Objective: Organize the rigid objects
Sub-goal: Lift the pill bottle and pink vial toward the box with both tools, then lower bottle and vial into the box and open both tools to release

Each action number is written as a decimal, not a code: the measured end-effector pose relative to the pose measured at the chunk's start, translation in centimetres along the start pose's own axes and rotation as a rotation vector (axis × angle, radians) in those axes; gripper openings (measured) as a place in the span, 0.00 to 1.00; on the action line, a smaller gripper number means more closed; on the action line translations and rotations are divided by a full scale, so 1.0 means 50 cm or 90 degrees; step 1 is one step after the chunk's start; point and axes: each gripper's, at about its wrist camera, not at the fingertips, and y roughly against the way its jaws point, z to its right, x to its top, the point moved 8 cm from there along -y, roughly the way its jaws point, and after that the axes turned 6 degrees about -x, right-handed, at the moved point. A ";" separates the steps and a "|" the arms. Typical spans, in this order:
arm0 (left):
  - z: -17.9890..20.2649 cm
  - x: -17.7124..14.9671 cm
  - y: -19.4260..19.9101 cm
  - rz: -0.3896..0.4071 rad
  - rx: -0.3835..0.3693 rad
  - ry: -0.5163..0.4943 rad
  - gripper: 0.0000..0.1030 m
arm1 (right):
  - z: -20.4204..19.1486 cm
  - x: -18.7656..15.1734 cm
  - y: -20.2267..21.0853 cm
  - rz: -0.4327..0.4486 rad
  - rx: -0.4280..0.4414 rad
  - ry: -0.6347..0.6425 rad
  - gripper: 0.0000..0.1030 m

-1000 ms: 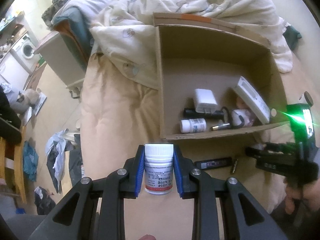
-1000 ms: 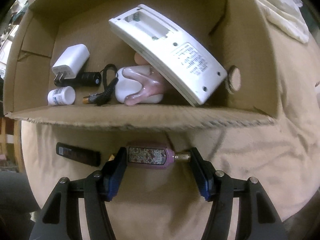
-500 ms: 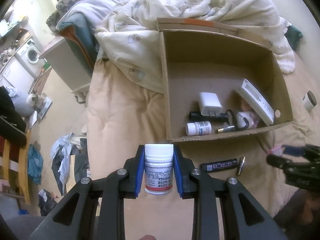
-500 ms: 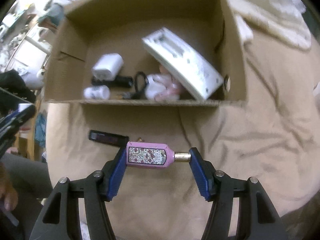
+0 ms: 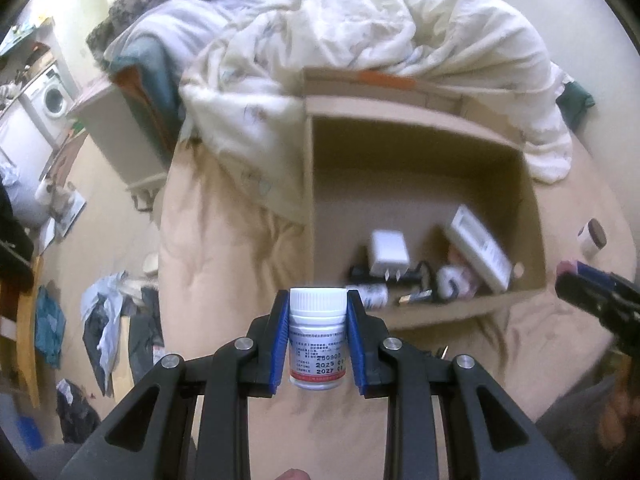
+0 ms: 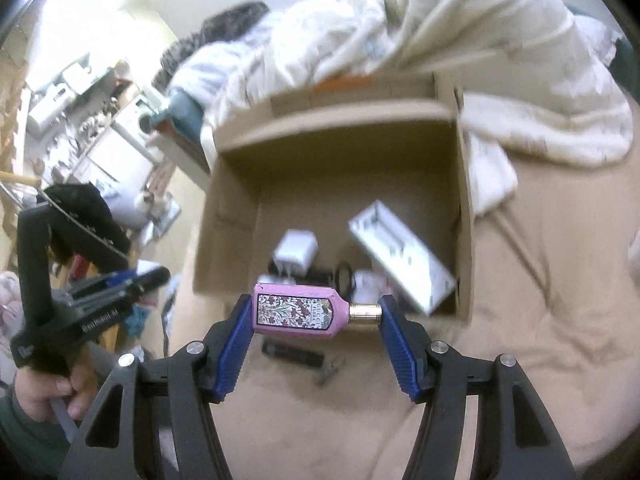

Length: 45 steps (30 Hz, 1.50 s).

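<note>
Distance has opened since a second ago: I've lifted my right claw (image 6: pixel 316 316), clenched on the pink rectangular perfume bottle (image 6: pixel 298 317), toward the brown cardboard box (image 6: pixel 464 216) at twelve o'clock, while my left claw (image 5: pixel 317 340) still grasps the white plastic pill bottle (image 5: pixel 317 340).

White pill bottle (image 5: pixel 317 344) label: "250903", "2025", "2027". Pink perfume bottle (image 6: pixel 298 316): "GUCCI".

Each black tool (image 5: pixel 318 338) carries blue ribbed pads (image 6: pixel 234 346) and silver screws (image 6: pixel 196 347).

Upright white pill bottle (image 5: pixel 317 339); sideways pink perfume bottle (image 6: pixel 298 317), seemingly aloft
</note>
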 end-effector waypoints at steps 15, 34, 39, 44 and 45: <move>0.082 0.042 -0.156 -0.033 -0.002 -0.093 0.24 | 0.024 0.023 -0.154 -0.064 -0.044 -0.016 0.64; 0.093 0.018 -0.209 -0.060 0.024 -0.114 0.24 | 0.038 -0.009 -0.219 -0.132 -0.060 -0.030 0.64; 0.080 0.029 -0.211 -0.057 0.035 -0.109 0.23 | 0.047 -0.018 -0.220 -0.141 -0.068 -0.033 0.64; 0.076 0.027 -0.214 -0.065 0.035 -0.105 0.23 | 0.045 -0.015 -0.222 -0.143 -0.066 -0.040 0.64; 0.078 0.025 -0.215 -0.067 0.033 -0.108 0.24 | 0.044 -0.014 -0.222 -0.143 -0.063 -0.043 0.64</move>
